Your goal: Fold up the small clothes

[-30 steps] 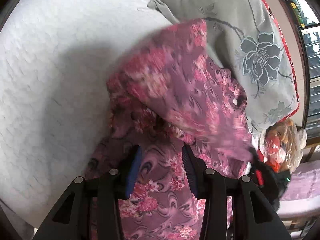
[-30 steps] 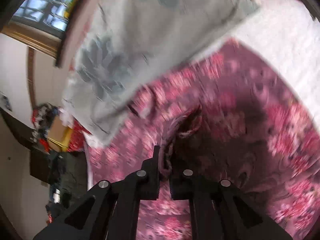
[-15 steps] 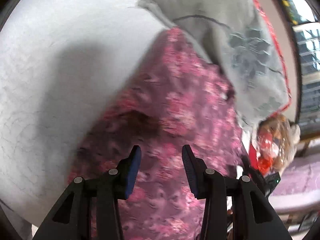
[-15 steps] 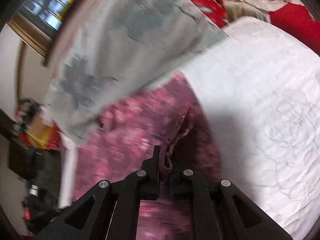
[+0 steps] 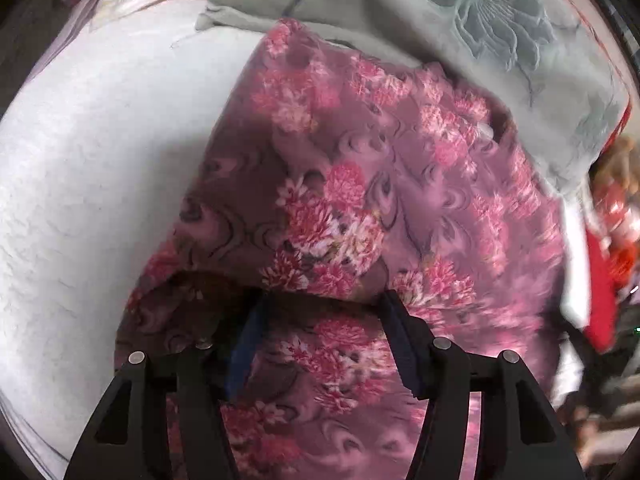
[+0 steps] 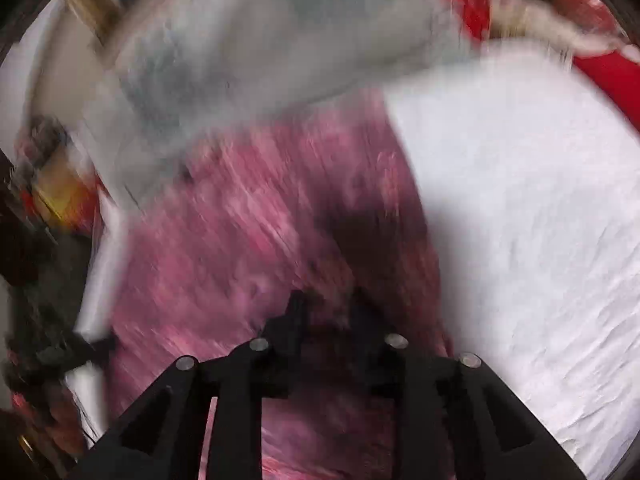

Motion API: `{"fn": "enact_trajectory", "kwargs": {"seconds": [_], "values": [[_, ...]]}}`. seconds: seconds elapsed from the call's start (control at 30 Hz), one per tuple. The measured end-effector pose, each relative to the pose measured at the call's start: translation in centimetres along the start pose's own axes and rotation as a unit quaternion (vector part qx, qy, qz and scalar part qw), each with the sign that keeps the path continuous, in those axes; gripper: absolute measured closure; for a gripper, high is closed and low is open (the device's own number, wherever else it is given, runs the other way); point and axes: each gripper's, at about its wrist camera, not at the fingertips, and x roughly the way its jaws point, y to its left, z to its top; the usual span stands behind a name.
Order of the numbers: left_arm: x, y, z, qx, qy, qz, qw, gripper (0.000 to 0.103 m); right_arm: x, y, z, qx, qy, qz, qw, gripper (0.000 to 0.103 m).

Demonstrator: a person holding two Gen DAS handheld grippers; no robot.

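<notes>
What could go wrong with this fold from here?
1. The left gripper is open with a fold of the pink floral garment draped over its fingers; pulling away may drag the fold undone.
2. The garment's far edge touches the grey pillow, so the fold may end crooked there.
3. The right wrist view is blurred, so the right gripper grasp can't be confirmed.

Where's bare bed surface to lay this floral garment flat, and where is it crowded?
Bare white bedspread lies open on the left gripper's side of the floral garment; the right wrist view shows the same stretch. Crowded: the grey flowered pillow at the garment's far edge, red bedding beyond.
</notes>
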Motion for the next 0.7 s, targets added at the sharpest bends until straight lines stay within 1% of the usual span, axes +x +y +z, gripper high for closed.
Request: {"fn": "enact_trajectory", "kwargs": {"seconds": [0.03, 0.07, 0.1, 0.13, 0.17, 0.2, 0.23, 0.27, 0.3, 0.33, 0.37, 0.4, 0.43, 0.5, 0.57, 0.7], "values": [[-0.7, -0.7, -0.3, 0.020, -0.005, 0.006, 0.9998, 0.046, -0.6, 0.0, 0.1, 0.005, -0.006, 0.005, 1.000, 0.086], [-1.5, -1.2, -0.7, 0.036, -0.005, -0.002, 0.9994, 0.047, -1.2, -0.2, 0.4, 0.021, 0.009, 0.010, 1.000, 0.082], [-2.2, -1.5, -1.2, 0.045, -0.006, -0.016, 0.9989, 0.047, -2.1, -0.5, 0.4, 0.036, 0.010, 0.026, 0.999, 0.080], [-2.9, -1.7, -2.0, 0.052, -0.009, -0.026, 0.9983, 0.047, -2.8, -0.5, 0.3, 0.037, 0.007, 0.041, 0.998, 0.080], [-3.3, -1.8, -2.7, 0.059, -0.012, -0.026, 0.9978, 0.045, -3.5, -0.5, -0.1, 0.029, 0.012, 0.055, 0.998, 0.079], [-3.3, -2.0, -3.7, 0.070, -0.009, -0.023, 0.9972, 0.043, -3.8, -0.5, -0.7, 0.018, 0.027, 0.055, 0.998, 0.076], [-2.7, -2.0, -4.7, 0.075, 0.003, -0.016, 0.9970, 0.042, -3.7, -0.5, -1.2, 0.008, 0.044, 0.046, 0.998, 0.073], [-1.7, -1.8, -5.5, 0.073, 0.025, -0.007, 0.9970, 0.042, -3.3, -0.8, -2.1, -0.005, 0.068, 0.026, 0.997, 0.070], [-1.0, -1.7, -6.2, 0.074, 0.034, 0.001, 0.9967, 0.043, -2.8, -1.0, -3.4, -0.025, 0.086, 0.013, 0.996, 0.070], [-1.2, -2.3, -7.2, 0.094, 0.010, 0.015, 0.9954, 0.042, -3.7, -0.9, -3.8, -0.037, 0.059, 0.017, 0.997, 0.071], [-1.5, -2.8, -7.7, 0.109, 0.005, 0.028, 0.9937, 0.042, -4.1, -0.8, -4.2, -0.040, 0.054, 0.016, 0.998, 0.071], [-1.7, -3.3, -8.2, 0.118, 0.013, 0.036, 0.9923, 0.040, -4.4, -0.7, -4.7, -0.034, 0.060, 0.012, 0.998, 0.071], [-1.9, -3.7, -9.0, 0.122, 0.022, 0.033, 0.9917, 0.040, -4.7, -0.6, -5.0, -0.026, 0.059, 0.013, 0.998, 0.071], [-2.5, -3.6, -10.0, 0.125, 0.034, 0.025, 0.9913, 0.040, -5.3, -0.7, -5.8, -0.015, 0.070, 0.017, 0.997, 0.070], [-3.1, -2.6, -11.0, 0.121, 0.049, 0.017, 0.9913, 0.040, -5.6, -0.7, -6.9, -0.022, 0.080, 0.017, 0.996, 0.070], [-4.1, 0.4, -13.0, 0.079, 0.082, -0.009, 0.9935, 0.040, -8.1, -1.5, -10.2, -0.036, 0.095, 0.013, 0.995, 0.070]]}}
